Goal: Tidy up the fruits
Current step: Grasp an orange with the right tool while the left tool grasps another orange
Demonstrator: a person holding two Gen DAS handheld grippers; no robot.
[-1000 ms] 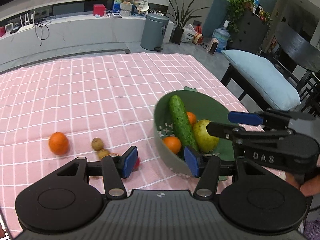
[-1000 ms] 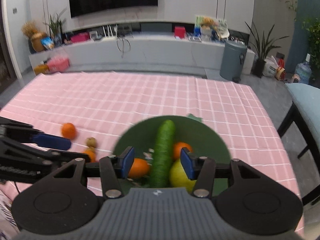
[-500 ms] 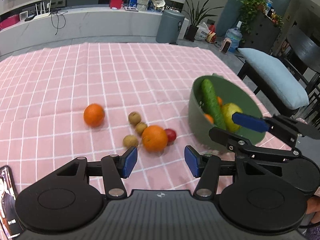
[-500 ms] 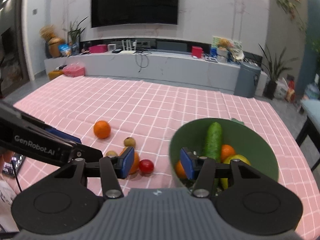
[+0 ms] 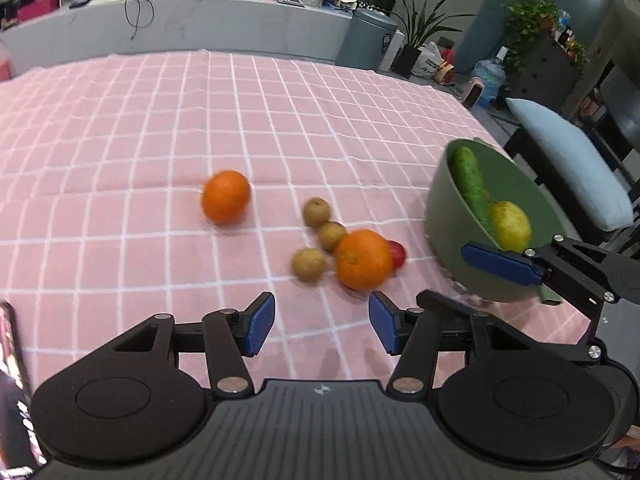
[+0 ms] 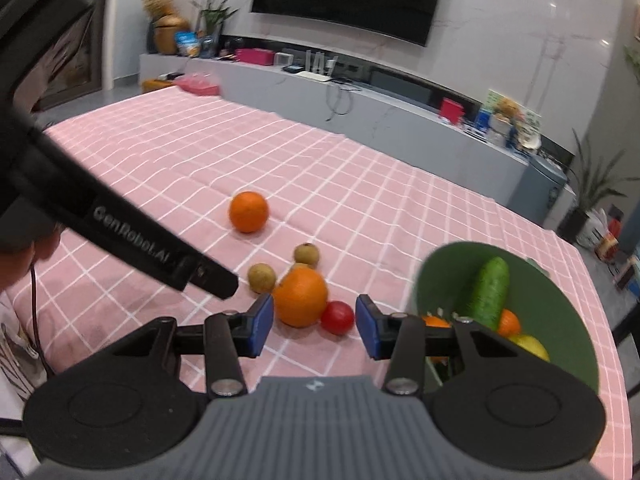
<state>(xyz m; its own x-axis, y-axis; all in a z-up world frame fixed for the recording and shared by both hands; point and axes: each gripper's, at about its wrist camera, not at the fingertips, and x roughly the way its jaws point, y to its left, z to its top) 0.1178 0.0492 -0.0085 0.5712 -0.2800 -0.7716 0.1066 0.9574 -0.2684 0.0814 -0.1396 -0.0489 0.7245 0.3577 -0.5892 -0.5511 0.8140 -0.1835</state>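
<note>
Nearest the cameras, both tools are seen with their blue pads spread wide and nothing between them: the left gripper (image 5: 322, 328) hangs above bare cloth, and the right gripper (image 6: 315, 326) is framed on the loose fruit. A second ago both were held over the green bowl (image 5: 444, 216), with its contents filling the views; half a second ago they had already been pulled back; now the whole scatter on the pink checked tablecloth (image 5: 160, 128) is in sight, and the bowl has slid to the right edge of the left view. From this it is judged that a deposit has been finished and that the next fruit is being sought. Just beyond the right gripper's pads lies the large orange (image 6: 301, 297), with the small red fruit (image 6: 337, 317) touching its right side; these two look the readiest picks, though the wide spread would be needed for the orange. Behind them three small brown fruits (image 5: 316, 212) are clustered close together. Farther out and apart from the cluster sits a second orange (image 5: 225, 197). To the right, the bowl already holds a cucumber (image 6: 489, 293), a yellow-green pear (image 5: 510, 225) and at least two small oranges (image 6: 509, 322). Six pieces remain on the cloth, so the task is judged roughly half done. The round fruit may be nudged and rolled if approached off-centre.
</note>
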